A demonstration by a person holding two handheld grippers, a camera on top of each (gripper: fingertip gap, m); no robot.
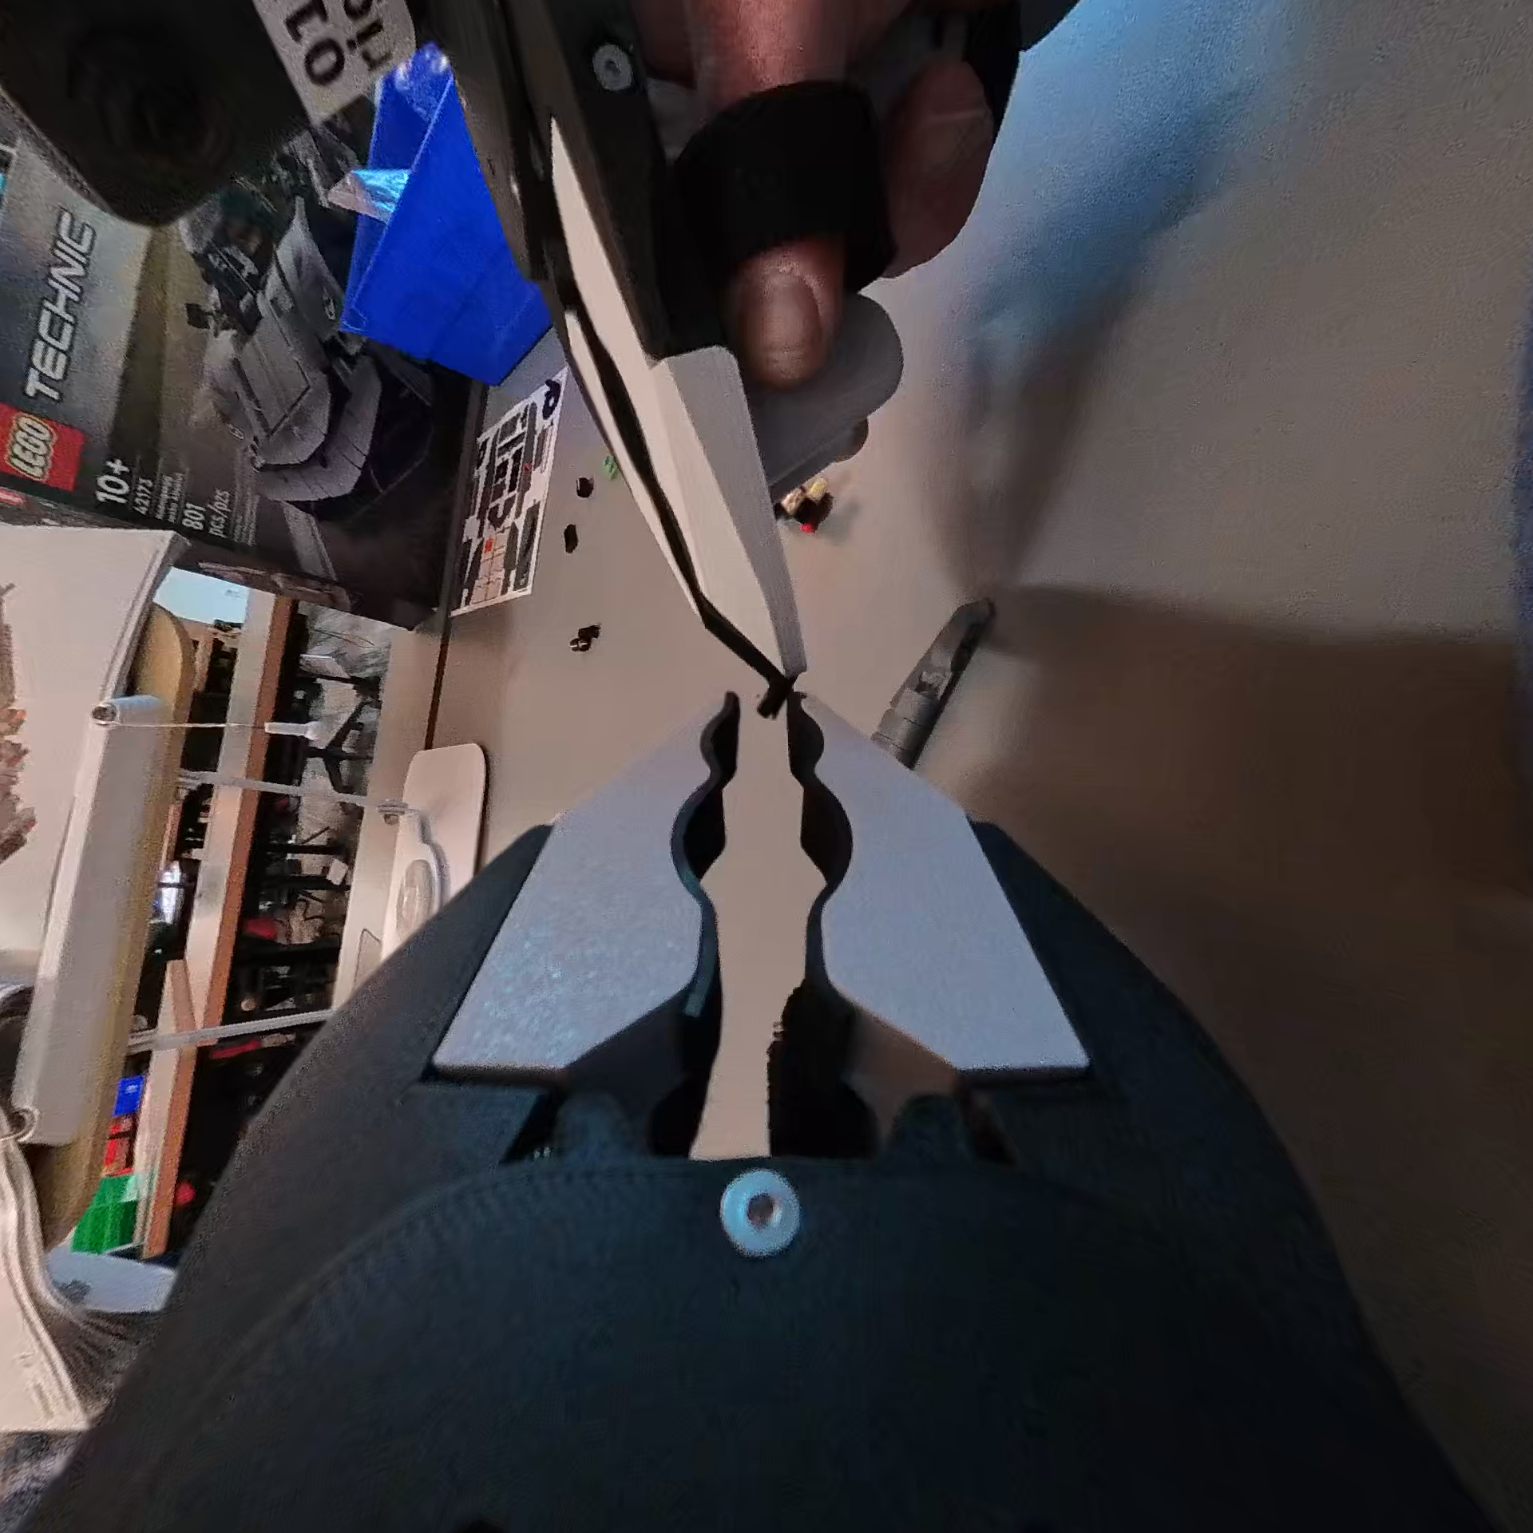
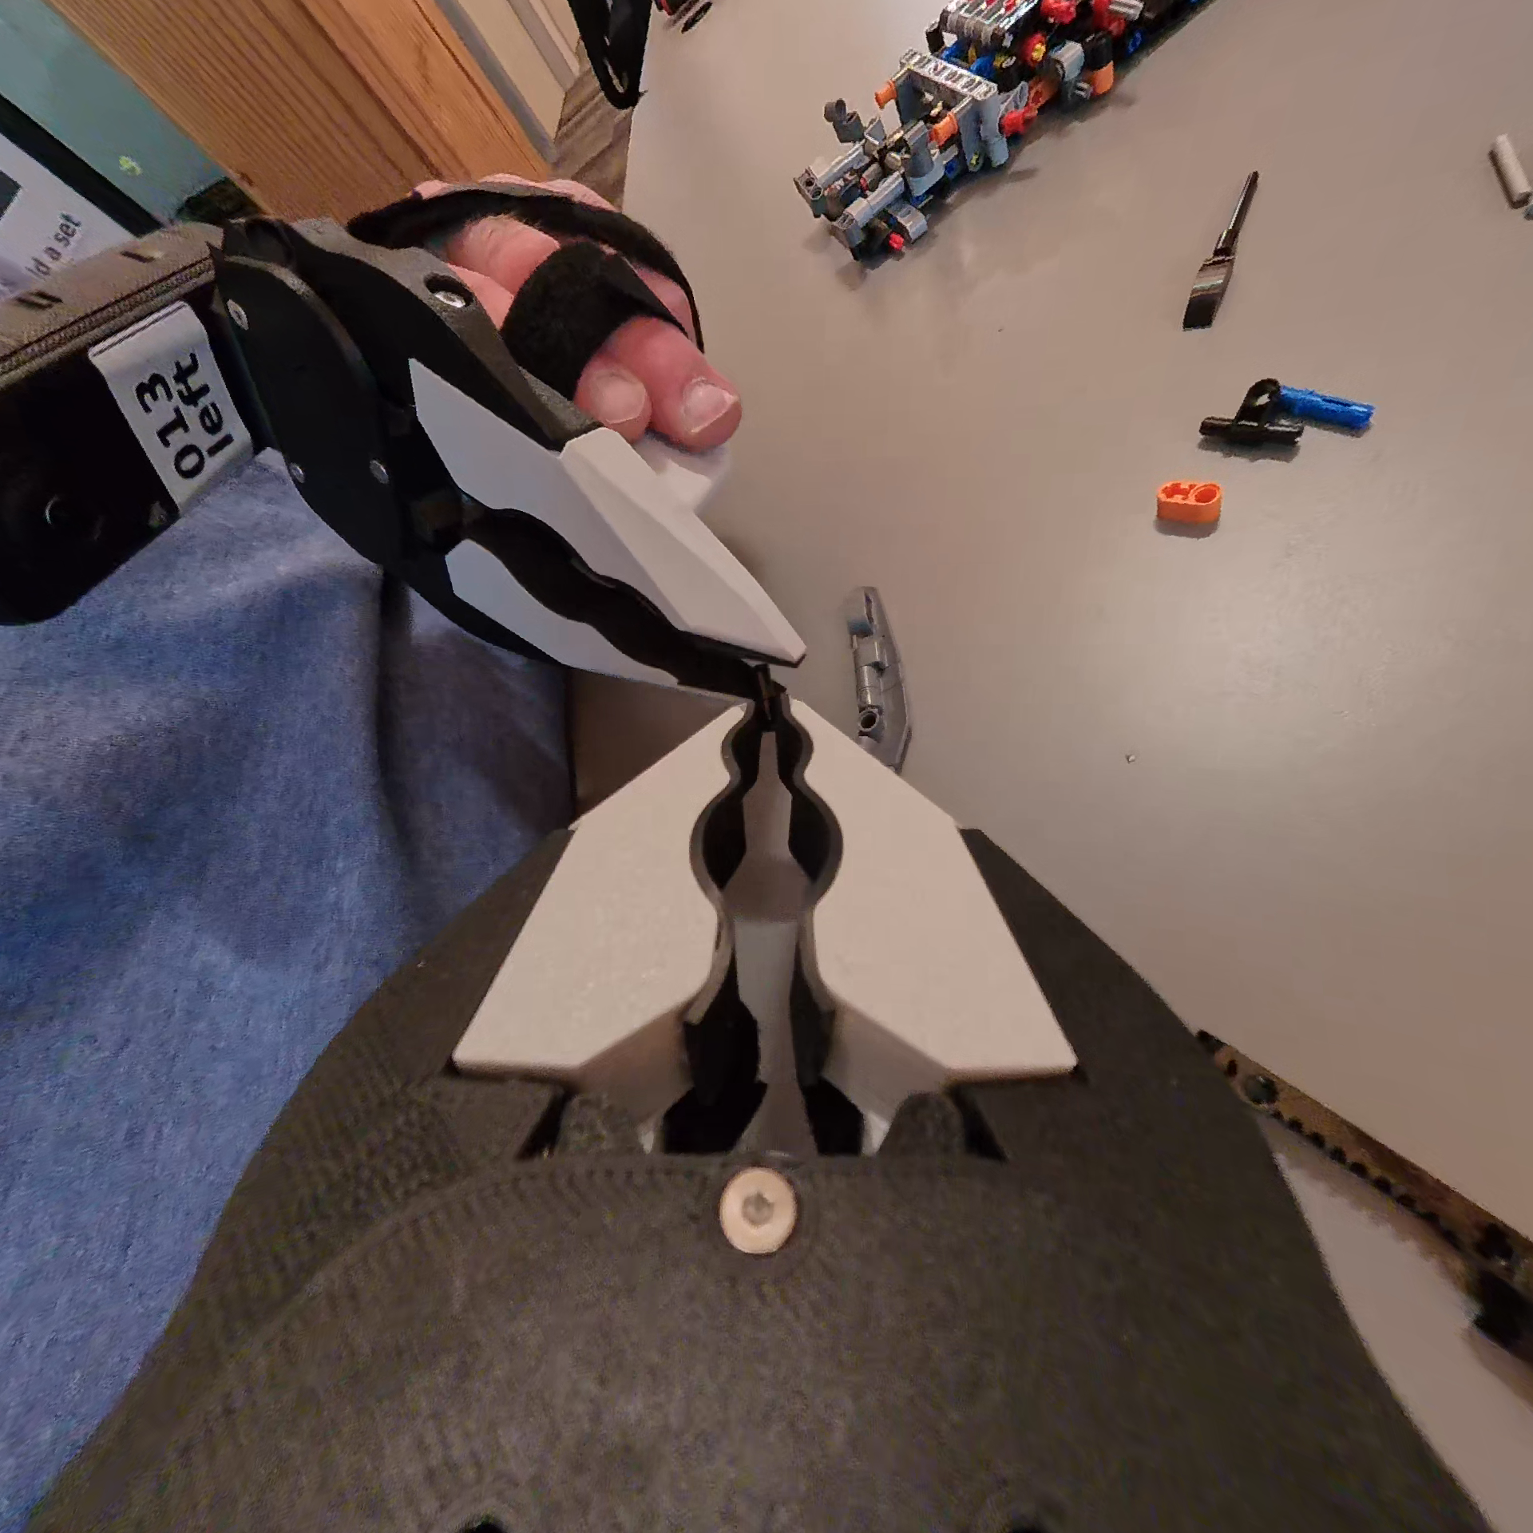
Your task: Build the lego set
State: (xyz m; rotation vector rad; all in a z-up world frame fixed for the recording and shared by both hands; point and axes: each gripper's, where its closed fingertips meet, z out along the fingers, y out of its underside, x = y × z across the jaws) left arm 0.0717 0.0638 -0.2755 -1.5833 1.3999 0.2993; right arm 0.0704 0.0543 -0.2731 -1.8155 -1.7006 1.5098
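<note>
While both claws are meeting tip to tip just off the tabletop (image 2: 1078, 747) edge, the left claw (image 2: 767, 664) is pinching a tiny black pin (image 2: 761, 688), and the right claw (image 2: 767, 717) is closing on its other end. Light, stiff and slippery, it probably wants a firm end grip. To the right, the grey panel (image 2: 875, 672) is lying near; the orange connector (image 2: 1189, 500) and half-built chassis (image 2: 954, 124) are sitting well apart, leaving room.

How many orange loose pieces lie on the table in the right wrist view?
1. The orange piece lies alone on the grey table, below the black-and-blue piece. Others may be hidden.
</note>
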